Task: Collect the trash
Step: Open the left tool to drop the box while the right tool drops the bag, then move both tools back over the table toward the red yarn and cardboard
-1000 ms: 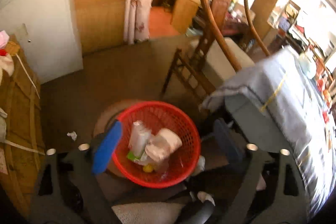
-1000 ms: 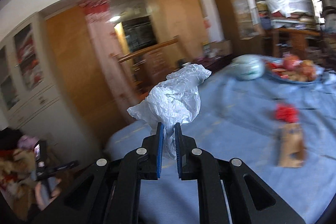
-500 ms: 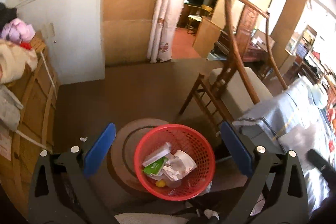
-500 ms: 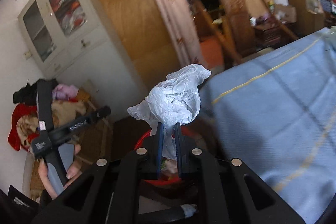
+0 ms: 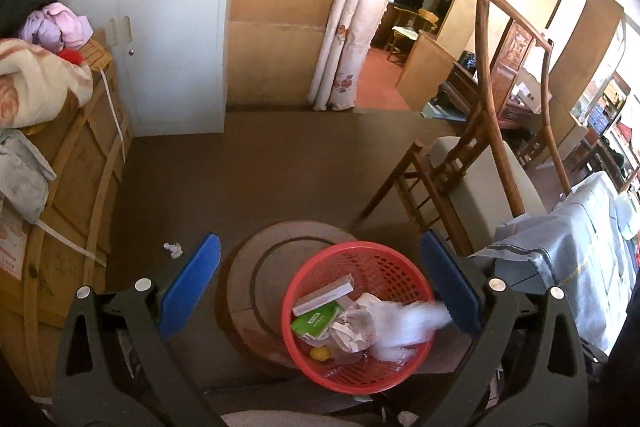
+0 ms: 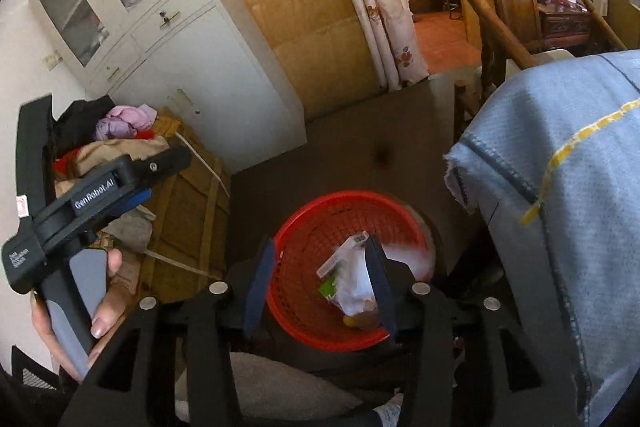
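Half a second earlier the right gripper (image 6: 320,281) had pinched the crumpled white plastic bag (image 5: 404,327) between its fingers; now those fingers stood spread apart with nothing between them, and the bag showed as a white blur inside the red basket (image 5: 356,255), against its right-hand wall. It lay on the trash already there: a flat white box (image 5: 324,294), a green packet (image 5: 316,321) and crumpled wrappers. The basket stood on the brown floor (image 5: 260,187), beside a round wooden disc (image 5: 248,267) and near the wooden chair (image 5: 480,163). The left gripper (image 5: 320,291) hovered above the basket, its blue-padded fingers wide apart and empty.
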Demonstrator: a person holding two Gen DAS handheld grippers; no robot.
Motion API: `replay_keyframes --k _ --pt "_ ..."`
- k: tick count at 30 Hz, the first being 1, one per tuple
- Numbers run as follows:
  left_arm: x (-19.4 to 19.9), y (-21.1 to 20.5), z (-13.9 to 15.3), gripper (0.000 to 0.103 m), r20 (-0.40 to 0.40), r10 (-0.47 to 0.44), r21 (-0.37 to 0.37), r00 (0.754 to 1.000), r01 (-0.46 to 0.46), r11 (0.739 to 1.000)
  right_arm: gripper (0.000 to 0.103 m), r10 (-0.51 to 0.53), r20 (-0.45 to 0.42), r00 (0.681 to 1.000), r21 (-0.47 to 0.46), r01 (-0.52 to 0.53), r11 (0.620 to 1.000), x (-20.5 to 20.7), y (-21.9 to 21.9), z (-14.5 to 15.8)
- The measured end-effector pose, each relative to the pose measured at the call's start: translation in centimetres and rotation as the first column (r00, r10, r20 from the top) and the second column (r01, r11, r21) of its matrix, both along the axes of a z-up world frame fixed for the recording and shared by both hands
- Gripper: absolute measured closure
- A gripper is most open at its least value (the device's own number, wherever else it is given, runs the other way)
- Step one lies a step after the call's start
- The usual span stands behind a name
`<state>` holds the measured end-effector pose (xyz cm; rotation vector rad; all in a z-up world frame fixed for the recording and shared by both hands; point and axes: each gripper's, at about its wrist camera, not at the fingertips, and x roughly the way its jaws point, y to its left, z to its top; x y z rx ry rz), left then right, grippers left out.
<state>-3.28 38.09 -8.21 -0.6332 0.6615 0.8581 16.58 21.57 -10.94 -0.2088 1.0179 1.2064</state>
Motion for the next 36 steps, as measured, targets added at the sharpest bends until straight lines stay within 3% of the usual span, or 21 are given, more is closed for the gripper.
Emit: replay_keyframes --k 7,13,22,27,32,36 --pt "0.3 -0.4 -0.1 0.007 -0.009 -0.029 -0.002 1.000 0.029 1.000 0.056 -0.095 0.032 0.995 0.063 0.093 0.994 2.1 -3.7 2.5" --pt "0.9 -2.4 0.7 0.007 -0.003 -0.092 0.021 0.996 0.092 0.996 0.048 -0.184 0.086 0.979 0.121 0.173 0.978 3.2 -7.6 5.1" --pt "2.1 -7.2 3.0 0.007 0.013 -0.220 0.075 0.975 0.218 0.973 0.039 -0.353 0.164 0.921 0.232 0.312 0.921 3.2 -16.3 9.2" --pt "2.8 -10.6 4.2 0.007 -0.003 -0.303 0.139 0.953 0.300 0.944 0.031 -0.471 0.211 0.857 0.295 0.403 0.866 3.0 -23.0 11.1" --pt "4.3 -14.2 4.6 0.007 -0.062 -0.371 0.204 0.927 0.375 0.904 0.021 -0.603 0.275 0.749 0.326 0.517 0.791 3.6 -30.8 12.6" --pt "7.2 -16.7 4.1 0.007 -0.091 -0.459 0.181 0.884 0.468 0.865 0.018 -0.702 0.286 0.653 0.329 0.621 0.712 5.5 -37.2 13.2"
